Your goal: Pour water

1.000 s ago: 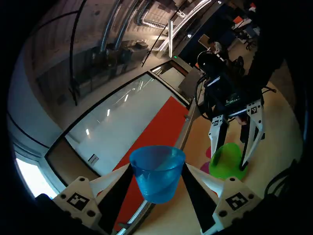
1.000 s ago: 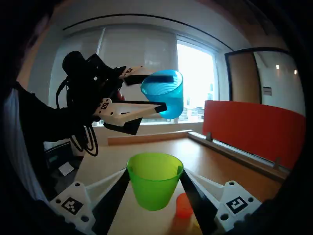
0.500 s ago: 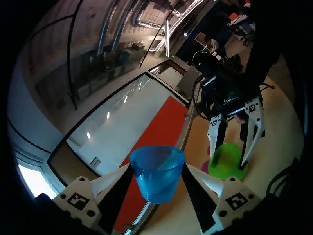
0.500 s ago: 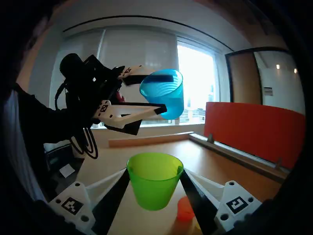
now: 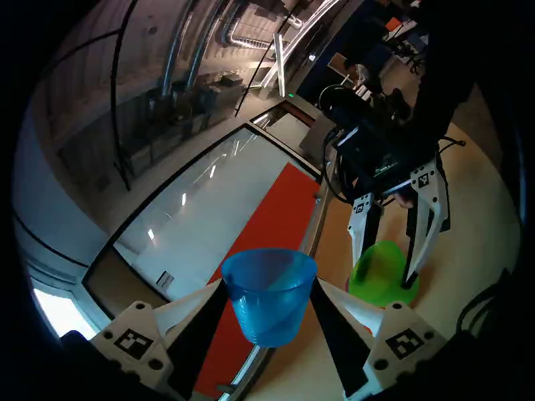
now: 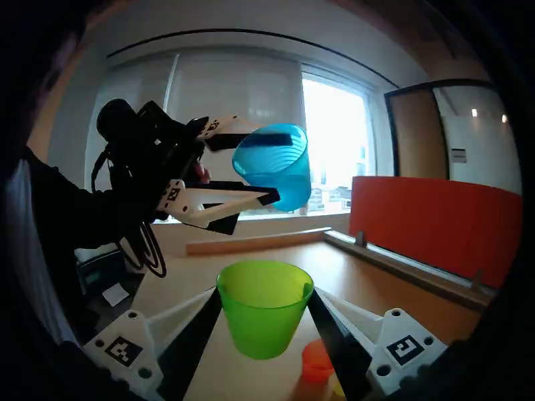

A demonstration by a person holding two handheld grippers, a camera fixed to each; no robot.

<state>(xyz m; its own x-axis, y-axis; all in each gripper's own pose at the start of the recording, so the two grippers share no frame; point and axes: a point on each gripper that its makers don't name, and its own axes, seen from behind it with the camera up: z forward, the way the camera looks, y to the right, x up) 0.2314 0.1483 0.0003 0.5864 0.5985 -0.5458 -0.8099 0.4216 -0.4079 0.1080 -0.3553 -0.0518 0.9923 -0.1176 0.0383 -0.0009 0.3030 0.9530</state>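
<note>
Since a second ago my left tongs (image 6: 263, 167) have tipped the blue cup (image 6: 271, 167) further and brought it nearer above the green one. Nearest, my right tongs (image 6: 265, 294) clamp the green cup (image 6: 265, 314) upright, low over the tabletop (image 6: 361, 267), with a small orange cup (image 6: 314, 361) just beside it. Higher up, the blue cup hangs tilted, pinched on both sides. It is clear, ribbed plastic. No stream falls, so I judge the pour is barely begun. Farthest stand a red screen (image 6: 435, 227) and a bright window (image 6: 331, 127).
</note>
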